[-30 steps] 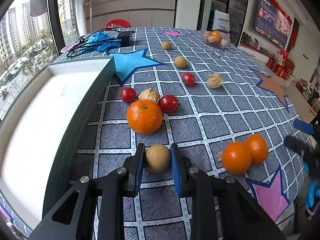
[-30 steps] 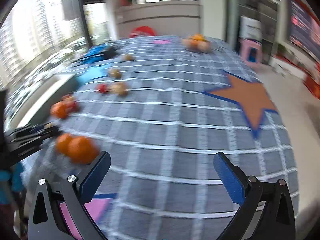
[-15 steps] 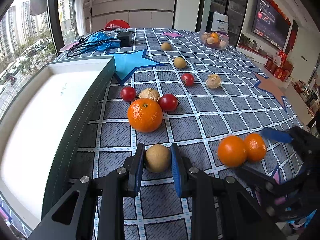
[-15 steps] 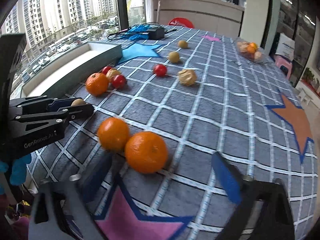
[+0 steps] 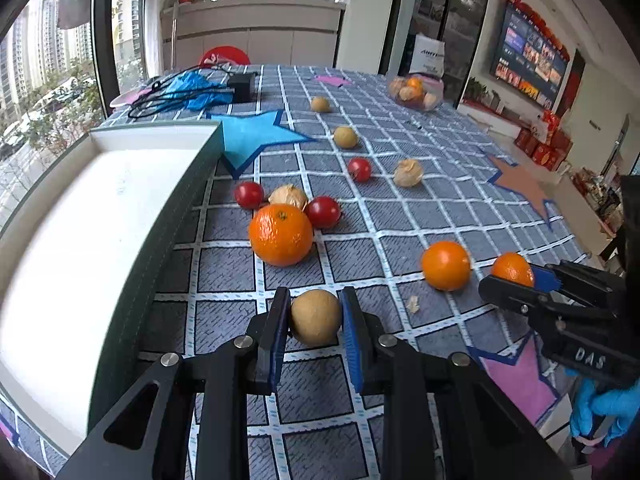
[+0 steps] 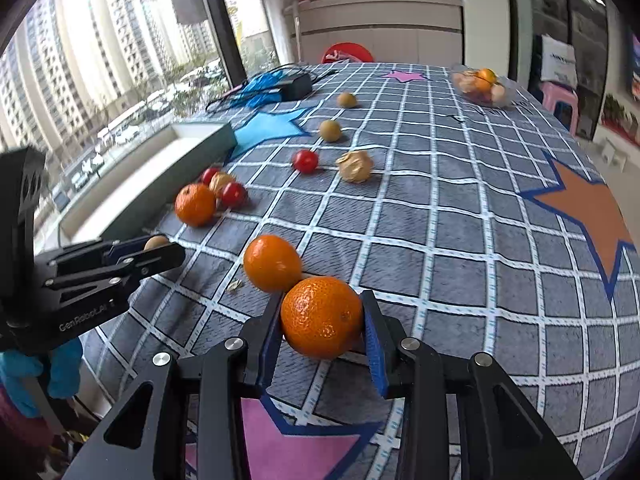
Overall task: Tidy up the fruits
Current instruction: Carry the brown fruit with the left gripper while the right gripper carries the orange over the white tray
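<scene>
Fruits are scattered all over the checked desk (image 5: 400, 360). Left tongs (image 5: 315, 322) are clamped narrow on a round tan fruit (image 5: 316, 316), basically a ball, so no real long axis. Right tongs (image 6: 322, 330) are closing around a mandarin (image 6: 322, 322), stem end facing sideways-ish. Another mandarin (image 6: 272, 263) touches it just ahead-left. White tray (image 5: 80, 240) sits left of the left tongs.

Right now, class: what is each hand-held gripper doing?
Left hand-held gripper: shut on the round brown fruit.
Right hand-held gripper: closing on an orange.
</scene>
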### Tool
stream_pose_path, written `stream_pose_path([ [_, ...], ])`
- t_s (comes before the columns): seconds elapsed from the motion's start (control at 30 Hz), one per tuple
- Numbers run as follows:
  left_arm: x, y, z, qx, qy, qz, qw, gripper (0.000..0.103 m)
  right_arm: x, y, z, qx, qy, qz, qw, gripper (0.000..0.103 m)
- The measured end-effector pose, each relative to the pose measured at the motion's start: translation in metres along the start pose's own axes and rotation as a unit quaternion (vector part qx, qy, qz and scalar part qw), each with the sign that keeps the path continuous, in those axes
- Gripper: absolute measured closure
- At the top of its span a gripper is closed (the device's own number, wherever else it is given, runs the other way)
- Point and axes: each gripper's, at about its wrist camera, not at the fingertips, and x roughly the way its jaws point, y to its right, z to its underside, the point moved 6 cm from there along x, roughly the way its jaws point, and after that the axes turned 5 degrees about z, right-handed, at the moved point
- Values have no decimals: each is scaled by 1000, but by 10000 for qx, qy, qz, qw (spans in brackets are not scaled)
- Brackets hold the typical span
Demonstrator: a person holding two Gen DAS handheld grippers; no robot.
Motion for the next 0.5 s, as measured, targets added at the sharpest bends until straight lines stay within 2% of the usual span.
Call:
stream_pose_path([
  [0.3, -19, -3, -9, 13, 226, 64, 9997, 75, -9, 8, -1, 236, 75, -95, 9996, 64],
  [0.5, -34, -16, -16, -70, 409, 16, 9991, 75, -11, -8, -10, 117, 111, -182, 9997, 64],
])
